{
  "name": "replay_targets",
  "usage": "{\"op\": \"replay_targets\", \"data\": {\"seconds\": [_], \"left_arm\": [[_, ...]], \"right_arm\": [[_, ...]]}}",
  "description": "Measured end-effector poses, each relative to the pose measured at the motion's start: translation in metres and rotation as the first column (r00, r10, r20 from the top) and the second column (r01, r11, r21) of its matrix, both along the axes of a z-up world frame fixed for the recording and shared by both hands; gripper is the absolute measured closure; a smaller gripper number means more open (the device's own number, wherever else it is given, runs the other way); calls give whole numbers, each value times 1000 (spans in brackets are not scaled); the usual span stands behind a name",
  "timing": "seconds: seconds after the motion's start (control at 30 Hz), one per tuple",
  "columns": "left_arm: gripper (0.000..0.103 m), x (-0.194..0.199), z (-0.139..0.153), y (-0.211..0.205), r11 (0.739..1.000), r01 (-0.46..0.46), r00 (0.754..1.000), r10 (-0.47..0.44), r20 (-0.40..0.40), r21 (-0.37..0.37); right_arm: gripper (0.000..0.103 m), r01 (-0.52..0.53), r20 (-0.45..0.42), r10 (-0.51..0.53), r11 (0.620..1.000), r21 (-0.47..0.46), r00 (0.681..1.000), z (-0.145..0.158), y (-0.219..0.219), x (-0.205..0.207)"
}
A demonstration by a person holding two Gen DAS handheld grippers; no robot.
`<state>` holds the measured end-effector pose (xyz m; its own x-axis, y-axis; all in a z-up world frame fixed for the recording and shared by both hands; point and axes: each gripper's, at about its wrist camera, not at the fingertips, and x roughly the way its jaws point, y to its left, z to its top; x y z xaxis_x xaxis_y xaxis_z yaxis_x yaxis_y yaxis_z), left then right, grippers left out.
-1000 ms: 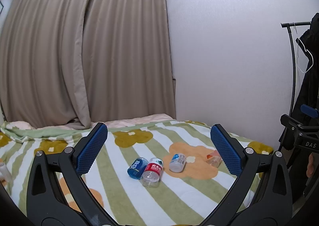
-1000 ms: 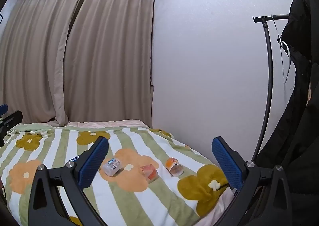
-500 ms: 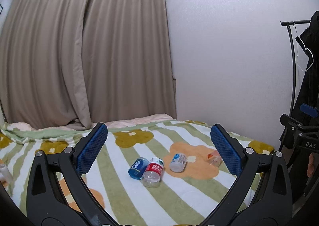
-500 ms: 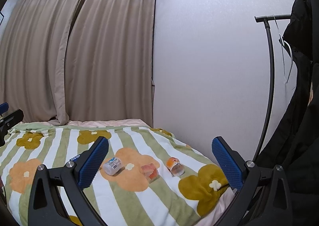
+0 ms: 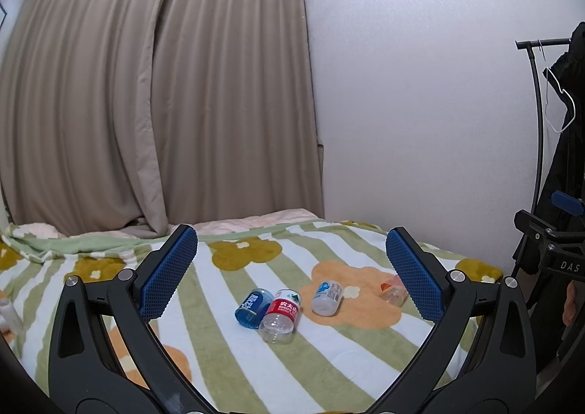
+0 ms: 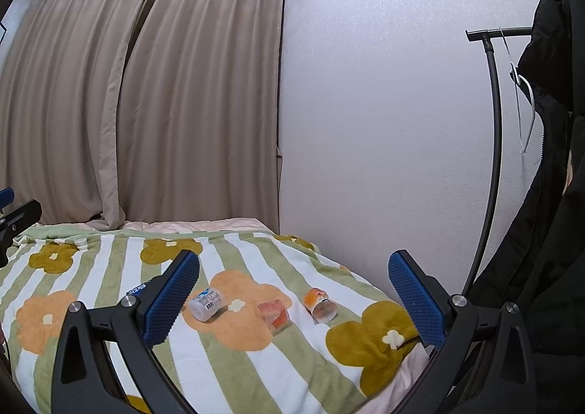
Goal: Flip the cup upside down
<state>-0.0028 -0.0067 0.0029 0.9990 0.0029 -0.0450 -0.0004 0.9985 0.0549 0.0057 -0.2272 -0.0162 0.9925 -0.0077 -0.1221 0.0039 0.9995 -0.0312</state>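
Several small cups lie on their sides on the striped floral blanket (image 5: 226, 308). The left wrist view has a blue cup (image 5: 252, 306), a clear red-labelled cup (image 5: 280, 313), a white cup (image 5: 326, 297) and an orange-tinted cup (image 5: 393, 291). My left gripper (image 5: 291, 249) hovers open above and short of them, holding nothing. The right wrist view has the white cup (image 6: 205, 303), a pink clear cup (image 6: 274, 315) and an orange cup (image 6: 320, 304). My right gripper (image 6: 292, 267) is open and empty, well back from them. The blue cup (image 6: 137, 289) is mostly hidden behind its left finger.
Beige curtains (image 5: 153, 103) hang behind the bed and a white wall (image 6: 384, 121) runs along its right side. A black coat (image 6: 548, 194) hangs on a rack (image 6: 491, 158) at the right. The blanket's corner (image 6: 384, 341) drops off near the rack.
Both views have drifted only slightly. The cups lie where they were and both grippers stay open.
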Motion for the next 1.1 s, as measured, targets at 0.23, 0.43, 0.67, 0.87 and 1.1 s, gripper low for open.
{"op": "replay_targets", "data": {"seconds": [0.23,0.43,0.67,0.87,1.1], "left_arm": [[0,0,-1,0,1000,0,1000,0,1,0],[0,0,-1,0,1000,0,1000,0,1,-1],[0,0,-1,0,1000,0,1000,0,0,-1],[0,0,-1,0,1000,0,1000,0,0,-1],[0,2,-3,0,1000,0,1000,0,-2,-1]], "right_arm": [[0,1,-2,-1,1000,0,1000,-1,0,0],[0,2,-1,-2,1000,0,1000,-1,0,0],[0,1,-4,-1,1000,0,1000,-1,0,1],[0,1,-3,-1,1000,1,1000,-1,0,1],[0,1,-4,-1,1000,2,1000,-1,0,1]]}}
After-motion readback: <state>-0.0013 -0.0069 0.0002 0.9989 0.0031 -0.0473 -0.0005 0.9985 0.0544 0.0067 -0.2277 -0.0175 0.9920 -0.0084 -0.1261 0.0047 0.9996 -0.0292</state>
